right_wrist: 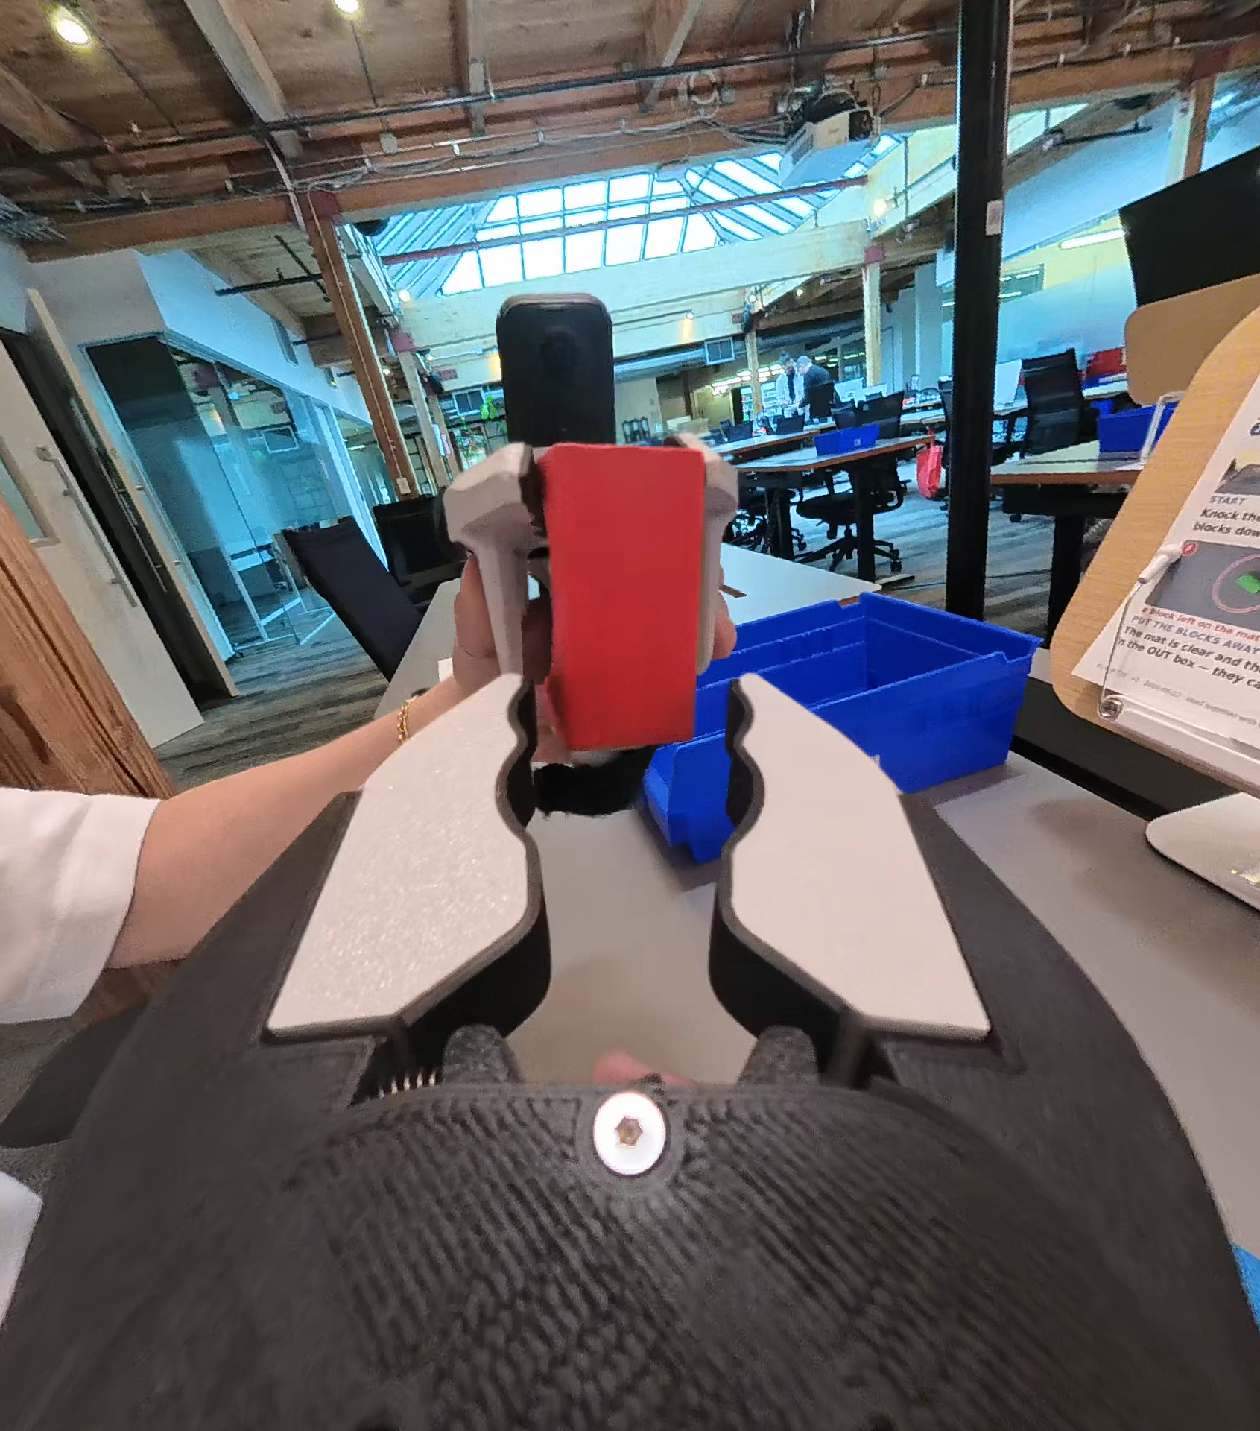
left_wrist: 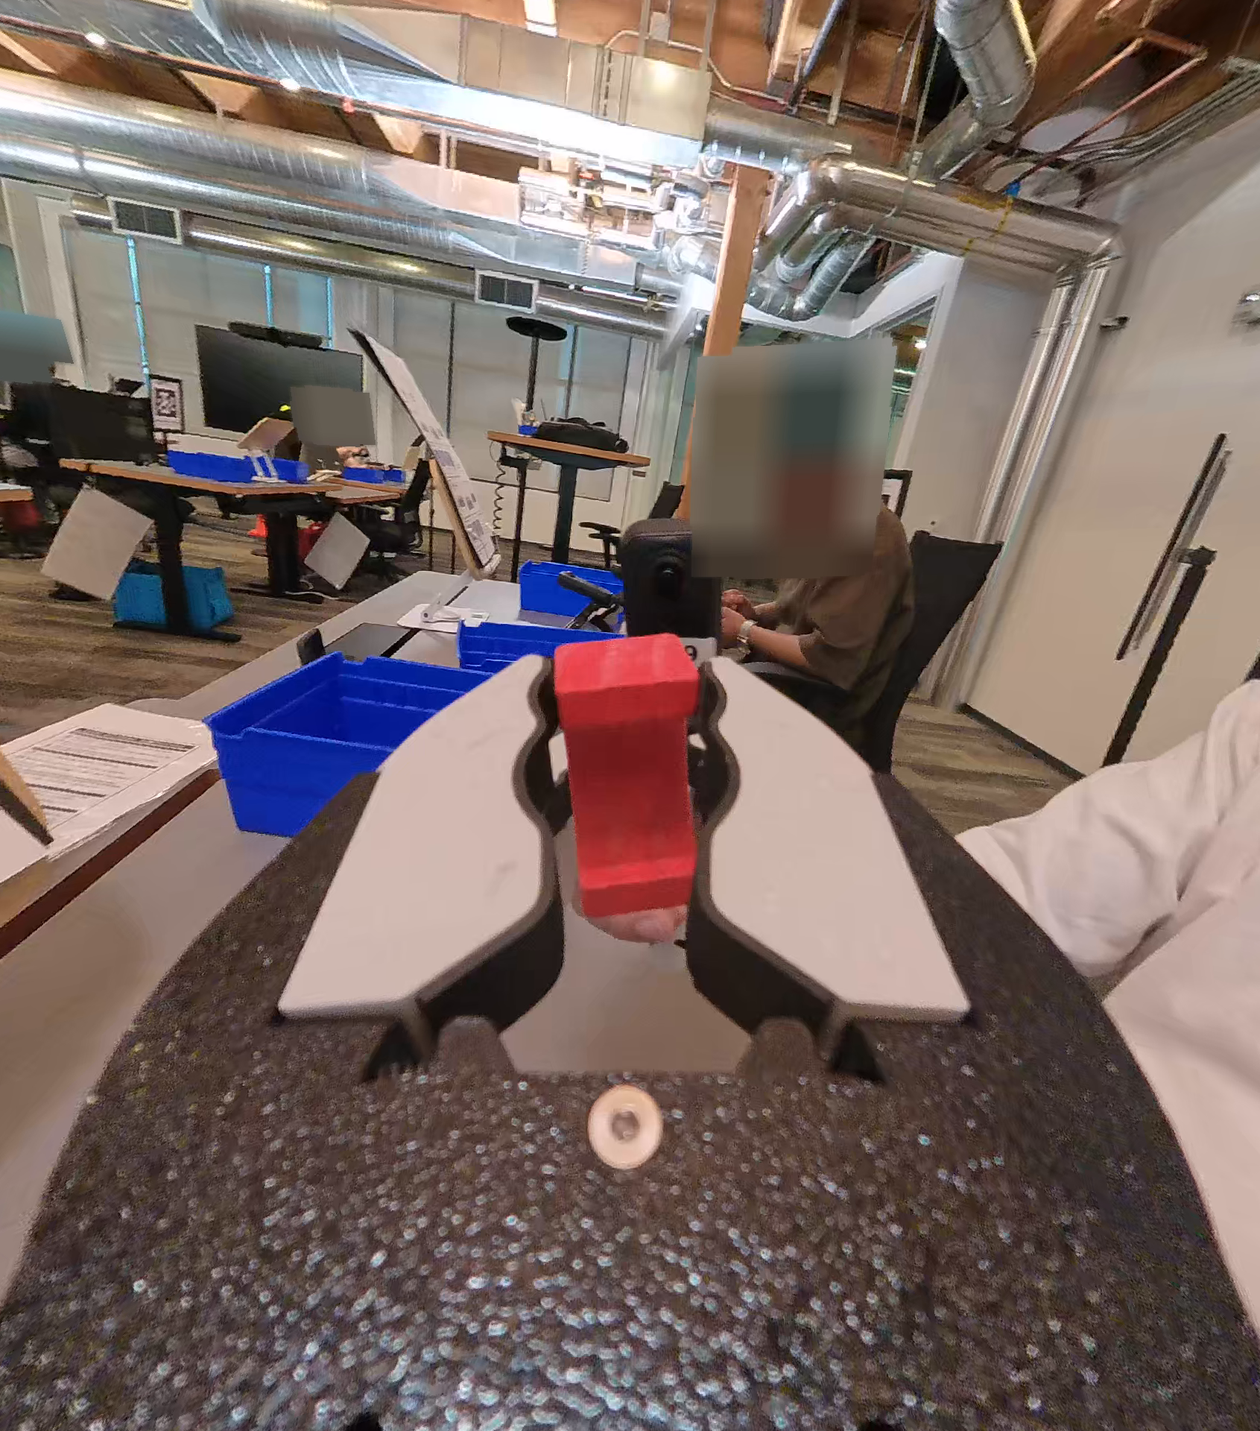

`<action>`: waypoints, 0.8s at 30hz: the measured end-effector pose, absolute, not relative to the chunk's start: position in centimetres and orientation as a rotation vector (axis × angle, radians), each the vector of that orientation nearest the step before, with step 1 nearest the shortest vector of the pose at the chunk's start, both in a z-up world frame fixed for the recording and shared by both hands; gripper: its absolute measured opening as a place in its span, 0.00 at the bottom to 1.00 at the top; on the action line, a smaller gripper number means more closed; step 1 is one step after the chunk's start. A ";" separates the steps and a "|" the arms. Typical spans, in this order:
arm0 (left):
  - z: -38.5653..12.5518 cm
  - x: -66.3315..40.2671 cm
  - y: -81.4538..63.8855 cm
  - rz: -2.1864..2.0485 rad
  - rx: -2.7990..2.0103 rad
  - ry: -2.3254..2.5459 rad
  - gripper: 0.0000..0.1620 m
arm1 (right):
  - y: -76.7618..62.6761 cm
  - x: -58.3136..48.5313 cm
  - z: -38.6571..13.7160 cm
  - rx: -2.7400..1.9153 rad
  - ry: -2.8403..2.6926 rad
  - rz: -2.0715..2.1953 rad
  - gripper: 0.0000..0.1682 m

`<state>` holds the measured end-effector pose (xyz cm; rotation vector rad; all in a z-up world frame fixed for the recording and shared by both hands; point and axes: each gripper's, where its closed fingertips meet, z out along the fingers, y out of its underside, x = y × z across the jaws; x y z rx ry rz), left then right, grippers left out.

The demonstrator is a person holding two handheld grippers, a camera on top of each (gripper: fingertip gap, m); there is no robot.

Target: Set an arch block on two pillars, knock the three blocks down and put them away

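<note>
My left gripper (left_wrist: 626, 674) is shut on a red block (left_wrist: 623, 774), which stands upright between its grey fingers above the grey table (left_wrist: 69, 1045). In the right wrist view the same left gripper (right_wrist: 595, 495) faces the camera, held by a hand, with the red block (right_wrist: 619, 588) clamped in it. My right gripper (right_wrist: 630, 697) is open. The block's lower end hangs just at its fingertips, and I cannot tell whether they touch. The black camera of the right gripper (left_wrist: 657, 573) shows just behind the block in the left wrist view.
An open blue bin (right_wrist: 882, 681) stands on the table (right_wrist: 1075, 968) just behind the block; it also shows in the left wrist view (left_wrist: 317, 736), with more blue bins (left_wrist: 518, 646) behind. A sheet on a wooden stand (right_wrist: 1230, 542) is at the right. A person (left_wrist: 835, 619) sits beyond. Some 5 cm of space lies between my two pairs of fingers.
</note>
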<state>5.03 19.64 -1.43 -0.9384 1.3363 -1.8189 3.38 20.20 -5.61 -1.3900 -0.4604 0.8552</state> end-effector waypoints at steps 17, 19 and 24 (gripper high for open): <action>-5.0 4.6 22.5 -1.412 -1.074 1.238 0.32 | 21.2 7.4 -9.8 -1.775 -0.812 0.519 0.21; -6.1 4.2 23.0 -1.299 -1.150 1.252 0.34 | 22.0 9.4 -10.4 -1.898 -0.930 0.408 0.21; -9.0 3.2 22.0 -1.155 -1.259 1.298 0.36 | 24.1 12.2 -12.2 -2.049 -1.208 0.234 0.21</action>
